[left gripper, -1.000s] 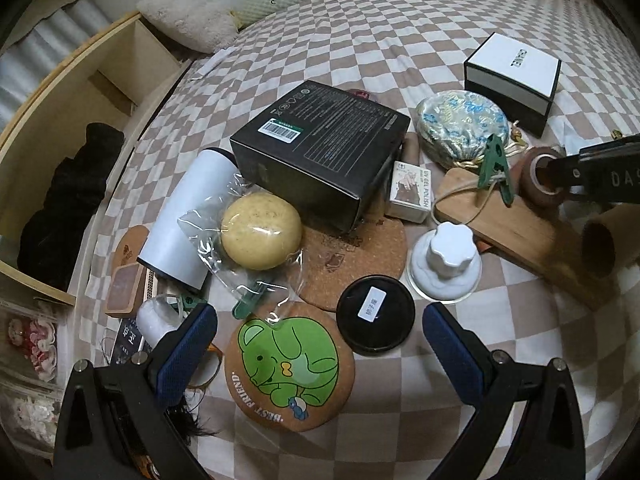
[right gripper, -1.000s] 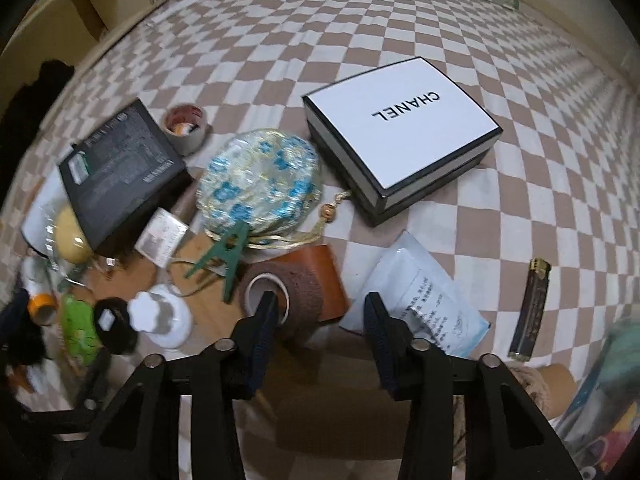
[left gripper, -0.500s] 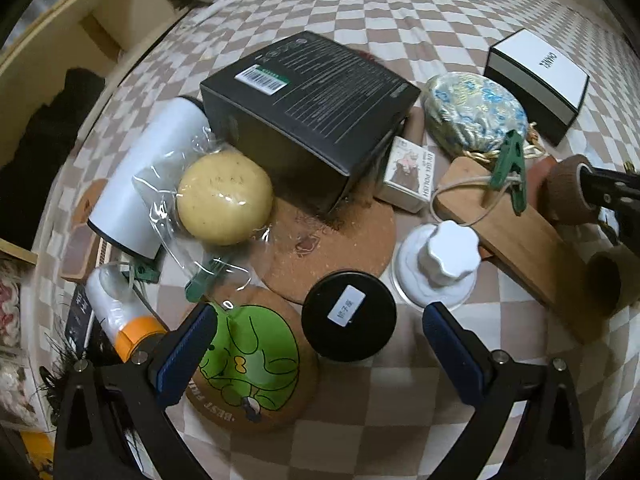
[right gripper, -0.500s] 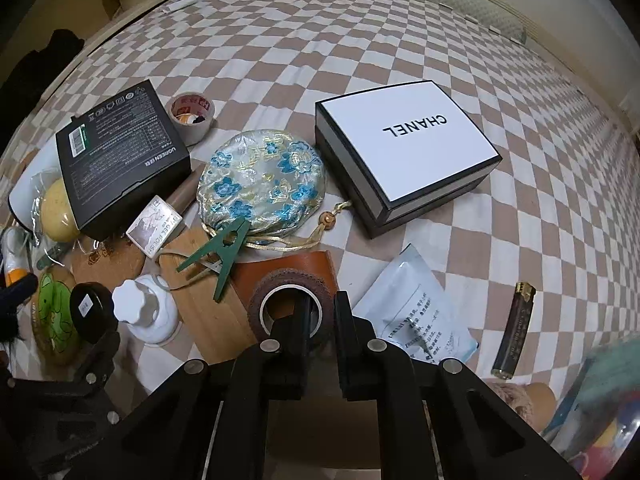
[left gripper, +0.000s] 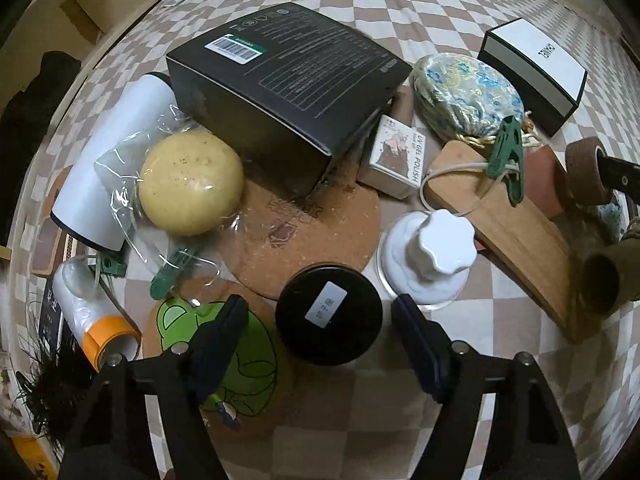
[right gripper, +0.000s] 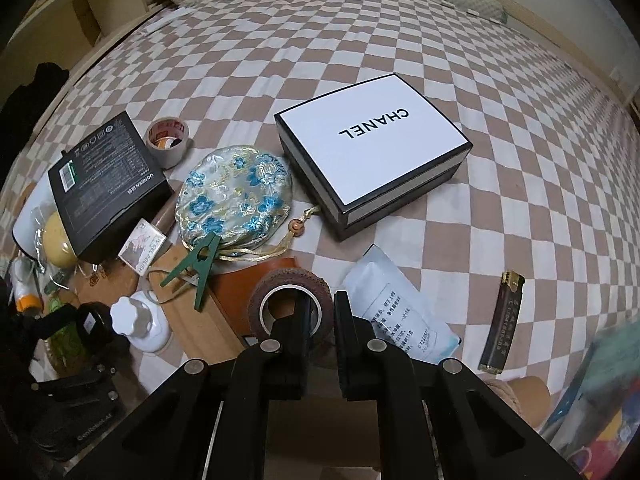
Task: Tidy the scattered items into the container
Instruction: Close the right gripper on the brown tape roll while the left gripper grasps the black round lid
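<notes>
- Here, the right claw (right gripper: 322,322) pinches the brown tape roll's (right gripper: 290,304) wall; its near side is hidden.
- Left claw (left gripper: 320,340) gapes around the black jar (left gripper: 329,314) on the bed (right gripper: 400,52).
- No container identifiable.

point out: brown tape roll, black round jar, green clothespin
brown tape roll (right gripper: 291,280), right wrist view, top of its lace-textured band
black round jar (left gripper: 328,314), left wrist view, centre of its lid
green clothespin (right gripper: 198,268), right wrist view, middle of its body
</notes>
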